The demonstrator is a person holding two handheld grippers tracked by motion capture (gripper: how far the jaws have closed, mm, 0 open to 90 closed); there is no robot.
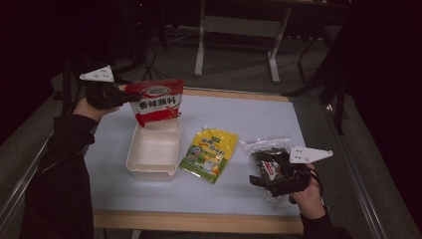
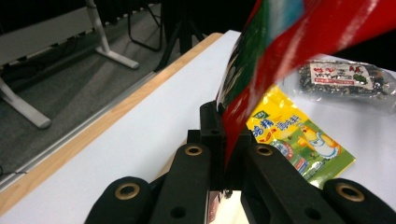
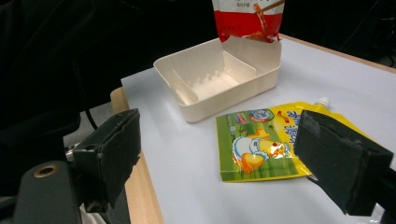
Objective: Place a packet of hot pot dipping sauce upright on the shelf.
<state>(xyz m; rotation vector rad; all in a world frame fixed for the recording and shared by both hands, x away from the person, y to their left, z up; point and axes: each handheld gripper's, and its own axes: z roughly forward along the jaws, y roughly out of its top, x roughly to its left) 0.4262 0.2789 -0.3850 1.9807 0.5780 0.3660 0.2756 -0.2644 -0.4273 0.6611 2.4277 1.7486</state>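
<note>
Above the cream box [image 1: 153,149], the left gripper [image 1: 122,97] clamps the red pouch [image 1: 157,101]; the right gripper [image 3: 217,154] gapes empty.

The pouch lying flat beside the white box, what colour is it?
The pouch is yellow and green with a cartoon duck, clearest in the right gripper view.

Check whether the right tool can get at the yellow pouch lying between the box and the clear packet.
Probably yes. The right tool stands open over the clear packet, and the yellow pouch lies flat just beside it with bare table between, nothing stacked on it.
</note>
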